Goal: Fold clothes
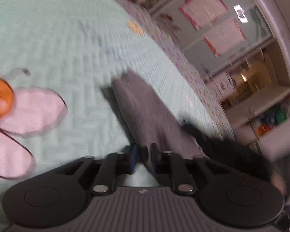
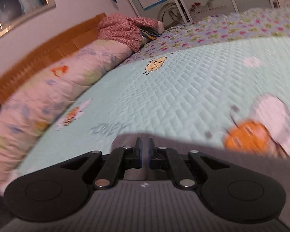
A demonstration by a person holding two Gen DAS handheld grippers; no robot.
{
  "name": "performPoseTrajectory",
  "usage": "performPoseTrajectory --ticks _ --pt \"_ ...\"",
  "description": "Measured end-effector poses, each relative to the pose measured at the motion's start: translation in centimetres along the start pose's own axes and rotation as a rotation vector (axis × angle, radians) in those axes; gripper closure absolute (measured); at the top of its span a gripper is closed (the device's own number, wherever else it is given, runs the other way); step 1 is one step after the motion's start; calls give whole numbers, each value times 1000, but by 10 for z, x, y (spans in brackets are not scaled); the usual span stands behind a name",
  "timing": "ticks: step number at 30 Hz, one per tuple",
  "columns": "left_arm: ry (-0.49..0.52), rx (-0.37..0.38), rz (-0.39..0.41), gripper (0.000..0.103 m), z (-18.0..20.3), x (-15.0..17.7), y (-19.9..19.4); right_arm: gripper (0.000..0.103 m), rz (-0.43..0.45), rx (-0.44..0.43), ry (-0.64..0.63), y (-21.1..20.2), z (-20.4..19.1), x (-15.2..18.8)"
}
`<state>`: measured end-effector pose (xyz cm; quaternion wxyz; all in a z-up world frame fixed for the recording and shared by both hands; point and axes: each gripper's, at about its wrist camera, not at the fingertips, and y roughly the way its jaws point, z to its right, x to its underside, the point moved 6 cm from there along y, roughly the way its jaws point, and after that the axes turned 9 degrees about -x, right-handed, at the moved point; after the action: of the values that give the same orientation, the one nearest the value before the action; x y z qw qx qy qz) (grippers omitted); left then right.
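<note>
Mid-fold: grey garment (image 1: 145,112) ahead of released left gripper (image 1: 143,158); right gripper (image 2: 144,152) jaws clenched on its edge over bed (image 2: 183,89).

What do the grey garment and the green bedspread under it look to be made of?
Grey garment: seemingly soft, matte knit or jersey; it drapes limply with no sheen, though blur hides the weave. Green bedspread: quilted fabric, probably cotton-like; stitched squares puff up across its matte surface, with appliqué-looking shapes such as an orange bee.
</note>
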<state>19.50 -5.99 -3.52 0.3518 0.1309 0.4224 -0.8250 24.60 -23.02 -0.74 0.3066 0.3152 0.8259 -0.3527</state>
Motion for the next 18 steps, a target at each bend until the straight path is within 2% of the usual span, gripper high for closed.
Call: performPoseTrajectory --ticks 1,2,4,5,7,8,9,11,12,13,14,15,17,18 --pt "1 -16 33 65 0 -4 -3 96 -9 -20 18 -17 0 6" --pt "3 -32 65 63 0 -8 -6 96 -17 -31 27 -35 0 13" --pt "52 -70 68 64 6 -12 3 96 -36 -20 31 -69 3 24" --pt "92 -105 53 66 7 -12 12 96 -49 10 37 -80 12 26" --pt "189 -181 62 85 11 -13 20 96 -79 94 39 -98 34 28" --pt "225 -207 65 86 14 -13 21 96 -102 178 31 -99 52 26" --pt "260 -232 68 86 18 -13 22 103 -109 216 54 -98 70 22" --pt "256 -278 67 85 20 -14 18 103 -86 178 146 -95 101 8" --pt "278 -314 79 84 25 -13 14 103 -61 195 169 -96 110 1" --pt "302 -350 90 84 30 -13 10 103 -25 224 163 -101 110 -6" --pt "329 -378 103 84 37 -9 5 96 6 222 154 -108 107 -10" --pt "343 -397 109 83 42 -5 -2 96 37 221 146 -115 104 -15" --pt "331 -356 106 83 52 7 -20 96 38 168 137 -134 92 -13" --pt "326 -306 95 83 62 17 -27 96 12 145 118 -146 85 -7"
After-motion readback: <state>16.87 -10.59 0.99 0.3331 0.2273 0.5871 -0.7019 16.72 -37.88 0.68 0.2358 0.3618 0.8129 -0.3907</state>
